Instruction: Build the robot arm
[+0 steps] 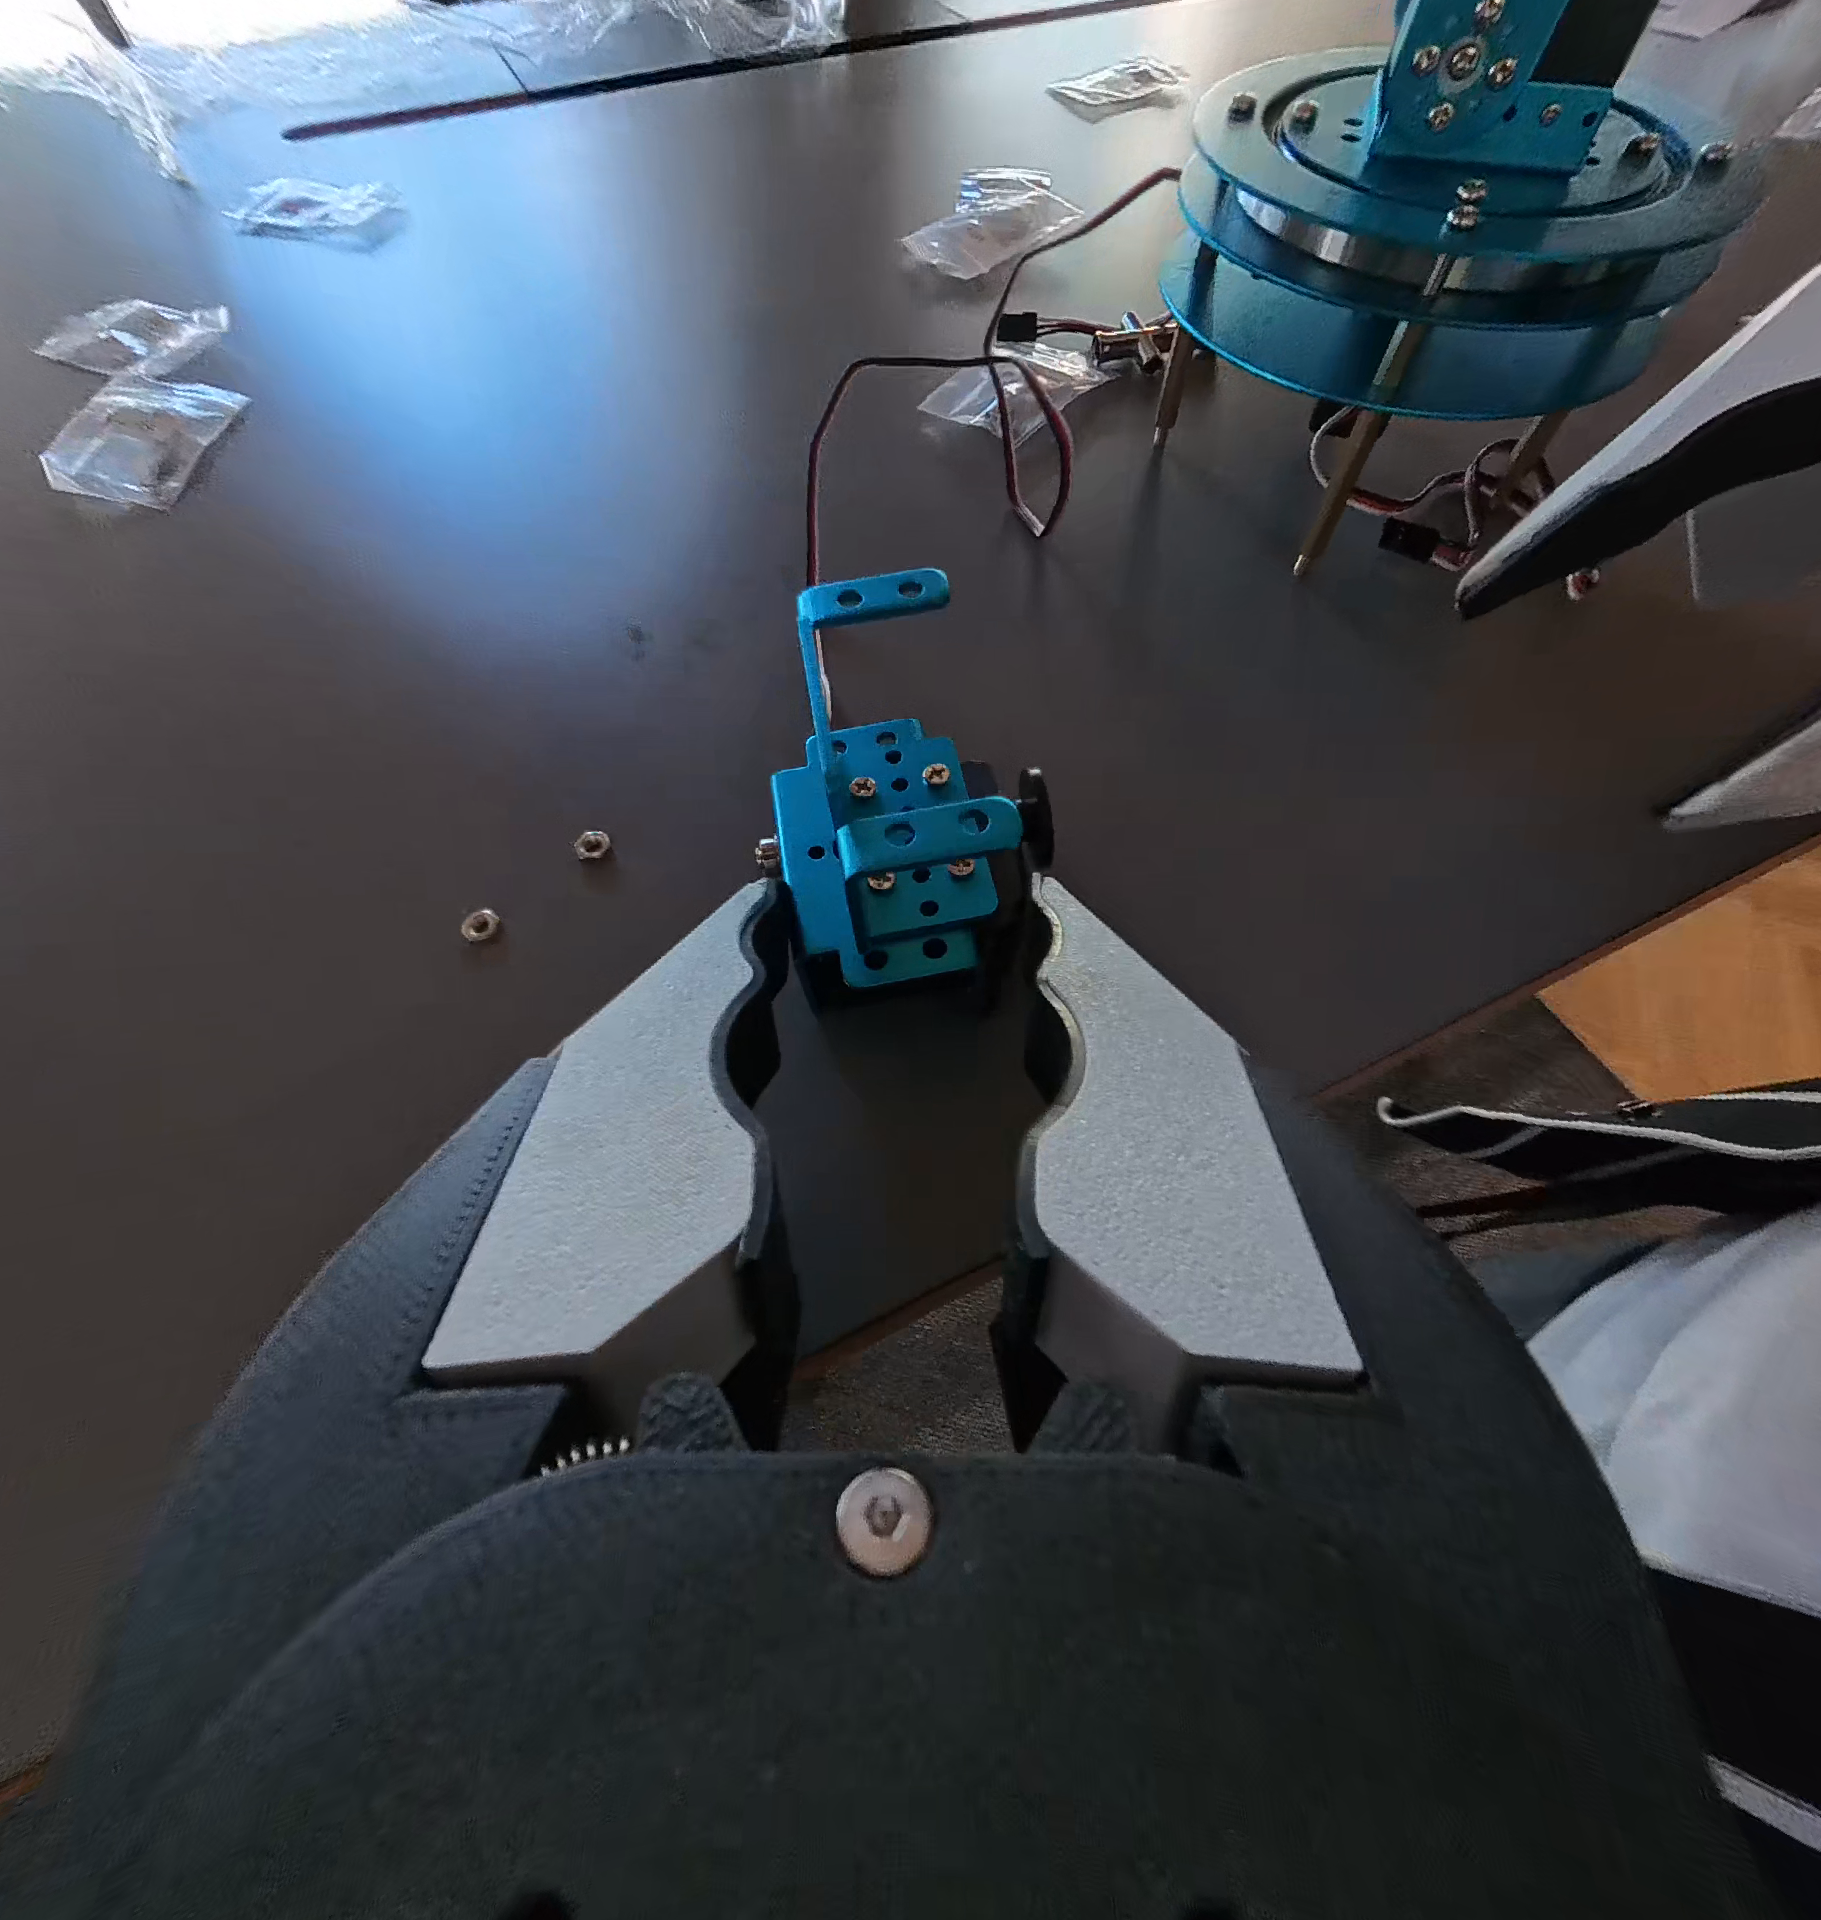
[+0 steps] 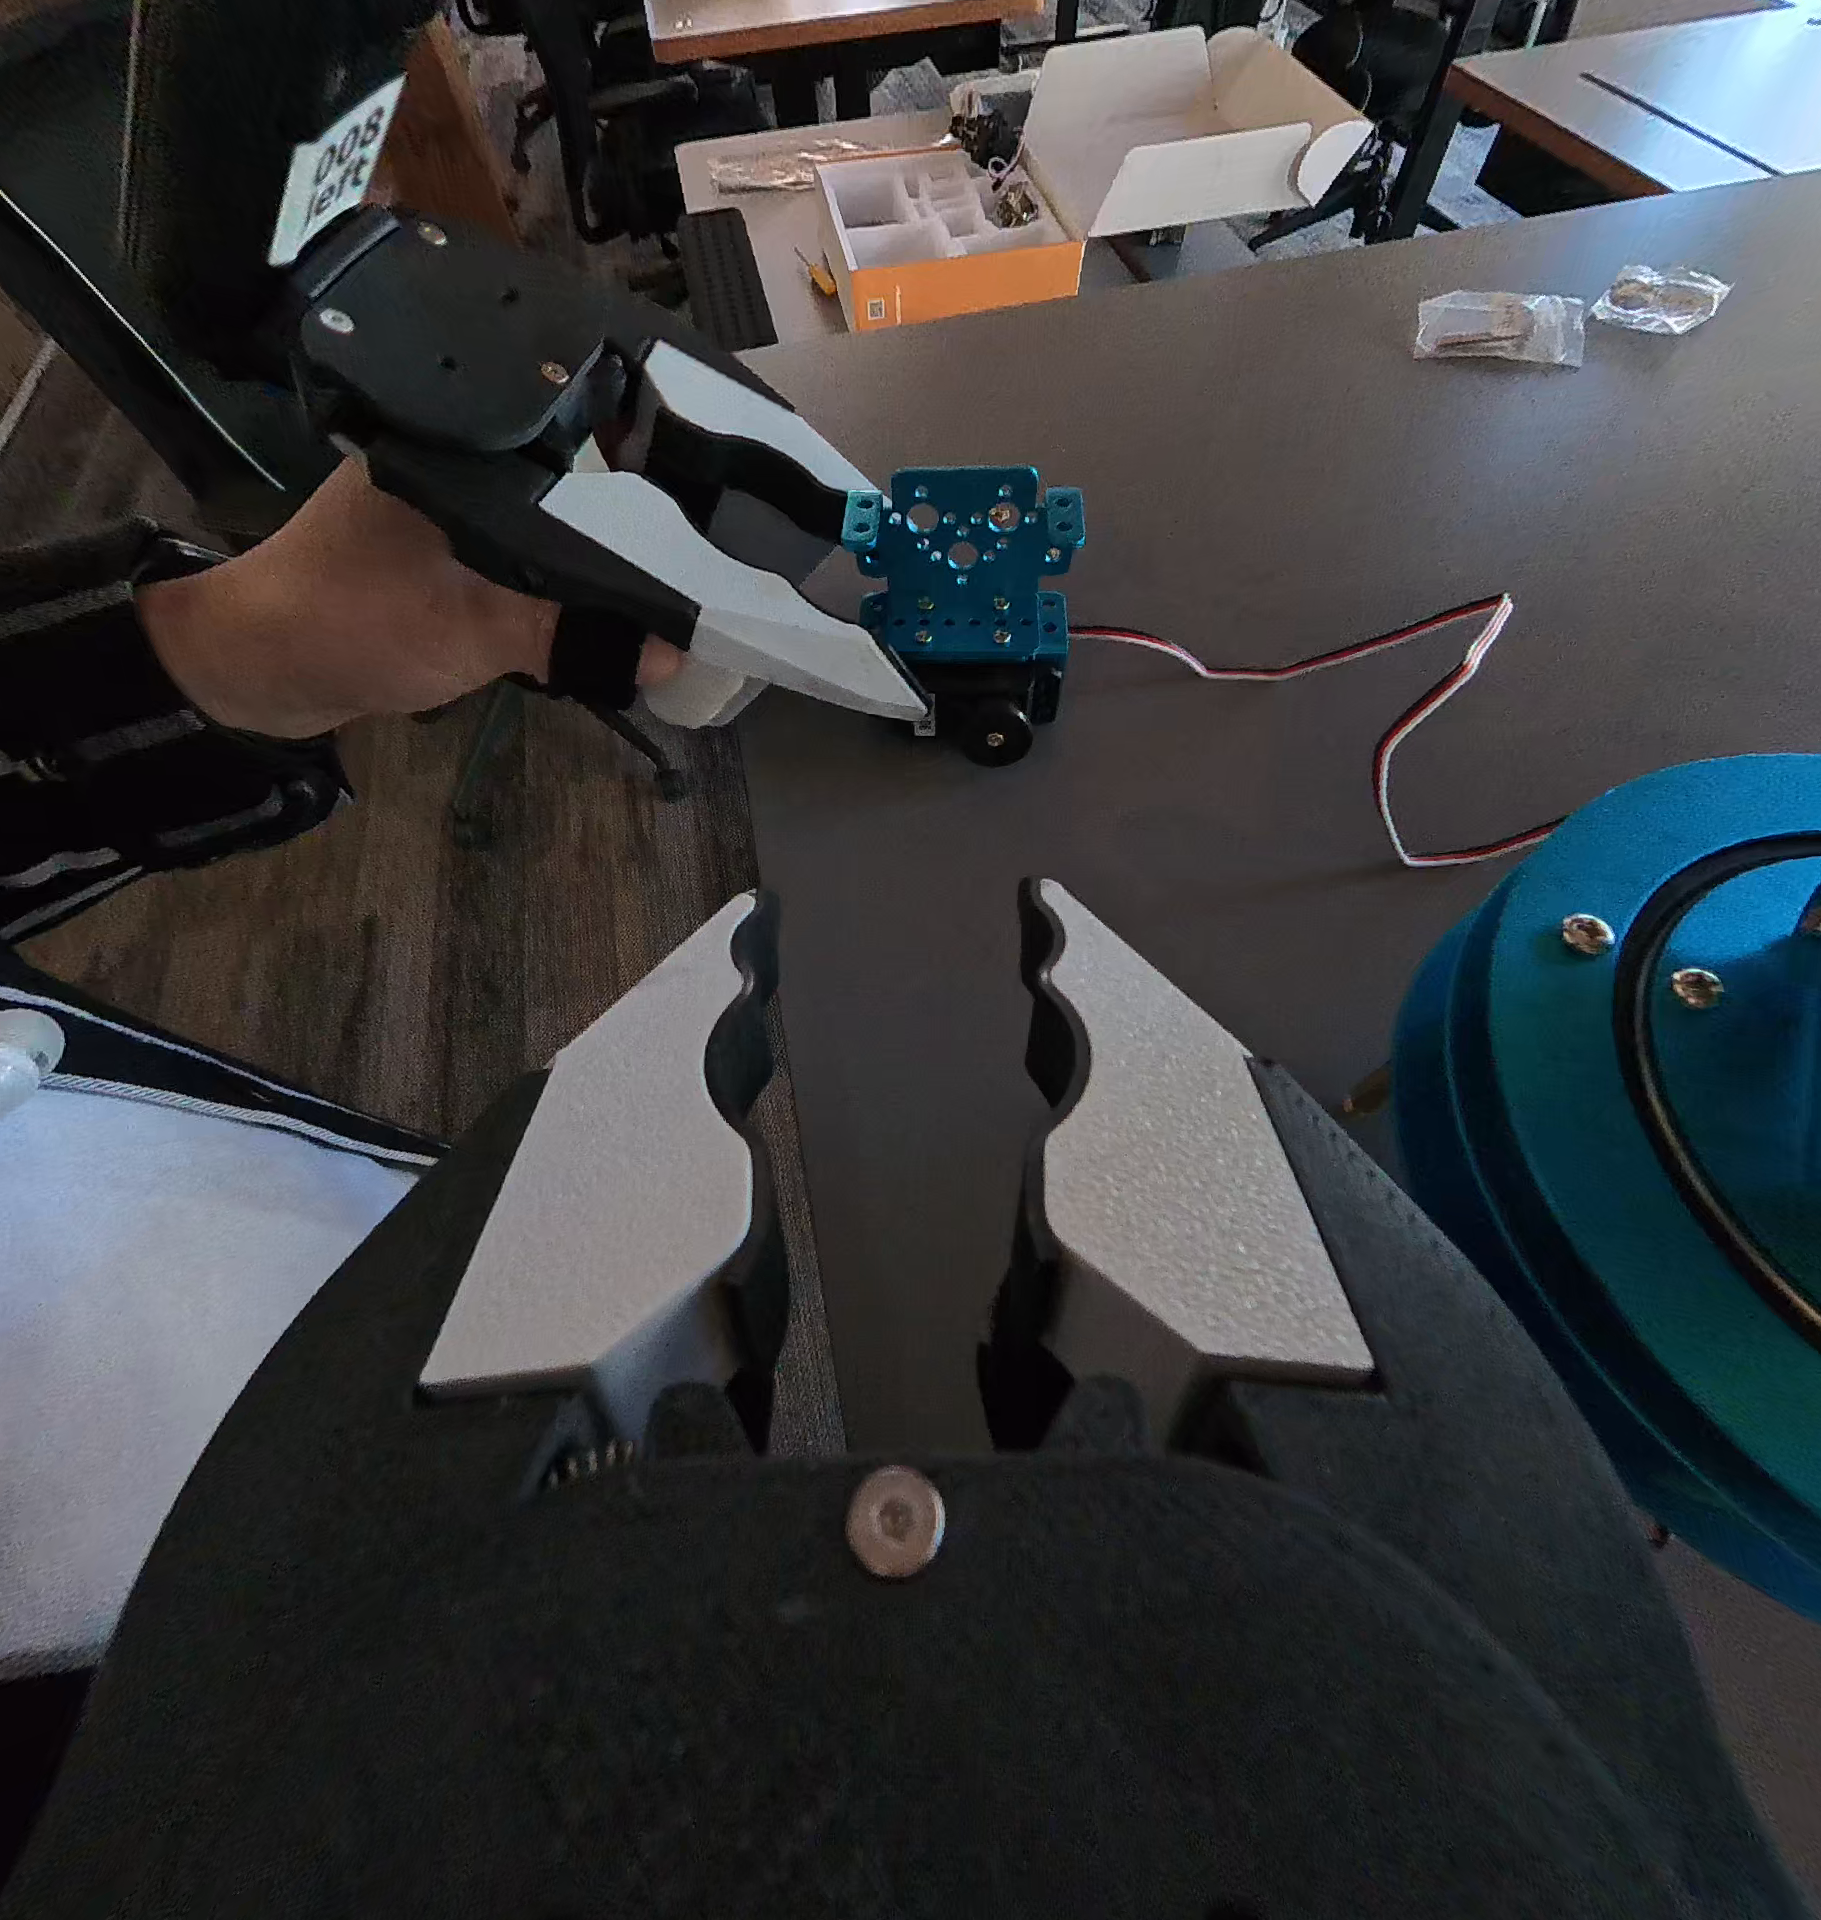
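Anodised blue metal marks the piece at the centre of the left wrist view: a small bracket-and-servo assembly [image 1: 890,873] standing on the dark grey table [image 1: 470,623], close to its near edge. The left gripper [image 1: 901,914] has its fingertips on either side of the black servo body at the bottom of the assembly, apparently clamped on it — the jaws stand parted only by the width of that body. A thin upright bracket arm rises from the top, and a red, black and white servo lead [image 1: 833,447] trails away toward the round blue turntable base [image 1: 1446,260]. Two loose nuts [image 1: 592,846] lie just left of the assembly; clear plastic bags [image 1: 142,436] are scattered farther off.

From the right wrist view, the right gripper [image 2: 898,914] hovers with its jaws apart, holding nothing, well short of the assembly [image 2: 963,592]. The left gripper [image 2: 890,613] comes in from the left, one finger by the servo, the other up by the blue plate.

Judging by looks, the assembly is rigid, light and smooth-sided — likely to slip or twist. The boxy servo body seems the safest hold; the thin arm and the lead look like poor places to pull.
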The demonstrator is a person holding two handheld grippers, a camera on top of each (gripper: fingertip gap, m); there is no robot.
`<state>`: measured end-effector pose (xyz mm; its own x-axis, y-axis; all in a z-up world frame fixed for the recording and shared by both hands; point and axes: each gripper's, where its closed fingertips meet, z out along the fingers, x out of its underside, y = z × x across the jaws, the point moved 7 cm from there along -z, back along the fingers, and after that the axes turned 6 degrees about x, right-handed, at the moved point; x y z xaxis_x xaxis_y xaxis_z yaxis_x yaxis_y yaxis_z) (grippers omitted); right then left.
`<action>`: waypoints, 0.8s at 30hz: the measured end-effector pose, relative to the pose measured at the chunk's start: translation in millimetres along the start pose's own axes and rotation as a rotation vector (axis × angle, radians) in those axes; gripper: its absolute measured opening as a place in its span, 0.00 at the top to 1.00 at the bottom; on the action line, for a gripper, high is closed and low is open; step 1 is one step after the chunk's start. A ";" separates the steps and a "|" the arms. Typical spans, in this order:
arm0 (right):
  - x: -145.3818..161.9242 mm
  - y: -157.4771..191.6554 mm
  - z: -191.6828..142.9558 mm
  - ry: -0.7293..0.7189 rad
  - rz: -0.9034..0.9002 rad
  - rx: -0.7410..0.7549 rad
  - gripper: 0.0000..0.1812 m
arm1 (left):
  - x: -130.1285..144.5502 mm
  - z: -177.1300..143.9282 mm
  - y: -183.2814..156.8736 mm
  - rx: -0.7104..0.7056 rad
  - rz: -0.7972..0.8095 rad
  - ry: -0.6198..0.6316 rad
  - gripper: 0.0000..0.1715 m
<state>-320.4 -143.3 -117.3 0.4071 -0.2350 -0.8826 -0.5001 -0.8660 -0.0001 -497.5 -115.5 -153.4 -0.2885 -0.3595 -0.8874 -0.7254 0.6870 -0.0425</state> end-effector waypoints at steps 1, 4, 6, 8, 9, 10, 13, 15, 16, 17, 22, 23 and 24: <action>0.4 0.2 0.9 -0.004 0.004 -0.001 0.75 | -0.4 -0.5 1.2 0.012 -0.010 0.004 0.75; 2.8 3.0 5.4 -0.015 0.020 -0.011 0.75 | -1.5 -1.8 5.3 0.049 -0.046 0.010 0.75; 4.7 6.5 9.6 -0.015 0.034 -0.024 0.75 | -2.0 -2.8 8.1 0.078 -0.070 0.013 0.75; 6.1 9.9 13.5 -0.013 0.038 -0.030 0.75 | -2.4 -3.7 10.8 0.108 -0.091 0.018 0.75; 6.9 11.1 15.4 -0.010 0.038 -0.031 0.75 | -2.7 -4.3 11.9 0.121 -0.097 0.022 0.75; 7.7 11.8 17.3 -0.006 0.038 -0.029 0.75 | -2.8 -4.8 12.9 0.130 -0.097 0.028 0.75; 9.9 13.0 23.3 0.004 0.057 -0.027 0.75 | -2.6 -6.9 13.3 0.160 -0.092 0.041 0.75; 9.9 13.9 27.7 0.005 0.087 -0.033 0.75 | -2.3 -8.5 13.2 0.192 -0.104 0.038 0.75; 9.3 14.2 30.0 0.003 0.101 -0.035 0.75 | -1.9 -9.1 13.4 0.212 -0.116 0.036 0.75; 8.3 14.0 32.2 0.003 0.113 -0.036 0.75 | -1.8 -9.8 13.7 0.236 -0.134 0.030 0.75; 2.2 9.5 41.8 -0.003 0.173 -0.014 0.75 | -1.6 -11.8 15.2 0.372 -0.231 0.003 0.75; 0.9 8.9 43.2 -0.010 0.189 -0.013 0.75 | -1.9 -12.2 15.5 0.397 -0.248 -0.002 0.75; -0.1 8.7 44.5 -0.017 0.205 -0.013 0.75 | -2.1 -12.5 16.0 0.419 -0.263 -0.008 0.75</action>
<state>-358.8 -131.1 -138.1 0.2848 -0.3992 -0.8715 -0.5608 -0.8067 0.1862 -516.3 -111.6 -146.4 -0.1236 -0.5510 -0.8253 -0.4588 0.7692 -0.4448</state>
